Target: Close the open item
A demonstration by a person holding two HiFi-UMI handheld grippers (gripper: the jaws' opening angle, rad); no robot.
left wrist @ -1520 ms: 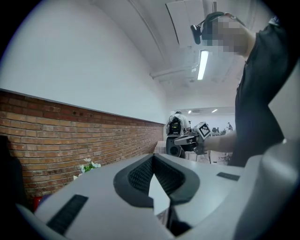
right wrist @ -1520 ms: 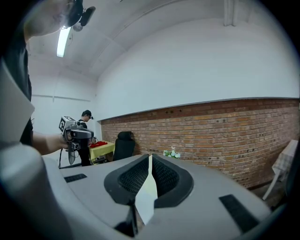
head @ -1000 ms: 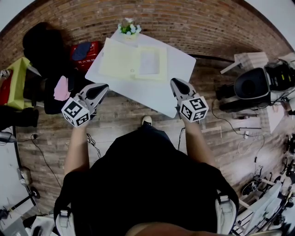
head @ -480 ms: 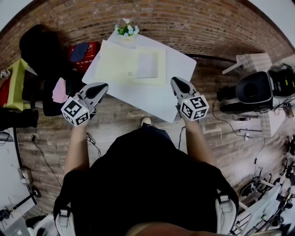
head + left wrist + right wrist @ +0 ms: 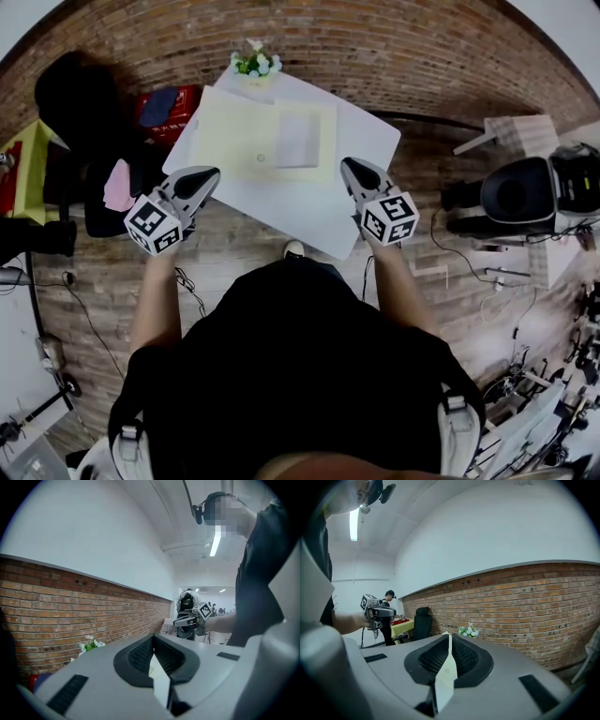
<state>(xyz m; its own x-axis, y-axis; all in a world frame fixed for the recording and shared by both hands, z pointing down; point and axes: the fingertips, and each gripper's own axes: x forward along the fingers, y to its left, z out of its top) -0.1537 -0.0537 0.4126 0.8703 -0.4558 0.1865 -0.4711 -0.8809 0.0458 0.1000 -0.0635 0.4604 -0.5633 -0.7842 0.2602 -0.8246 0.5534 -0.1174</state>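
Since the earlier frame both grippers had moved toward the white tabletop, which now lay nearer in the head view. The left gripper hung over its near left edge and the right gripper over its near right. Each gripper was clenched on nothing, with only a sliver of tabletop showing through the seam of its jaws. The open item, a folder-like case, lay spread flat in the middle of the tabletop, just short of the flowers at the far edge and untouched by either gripper. To close it well, one gripper would probably need to pin one half. The other would slip a tip under the opposite free edge and swing that half over the fold, since a light, thin case would likely skate on so smooth a surface. The case looked pale yellow, matte and rectangular. A greyish sheet lay on its right half, and a small round fastener sat near its near edge.
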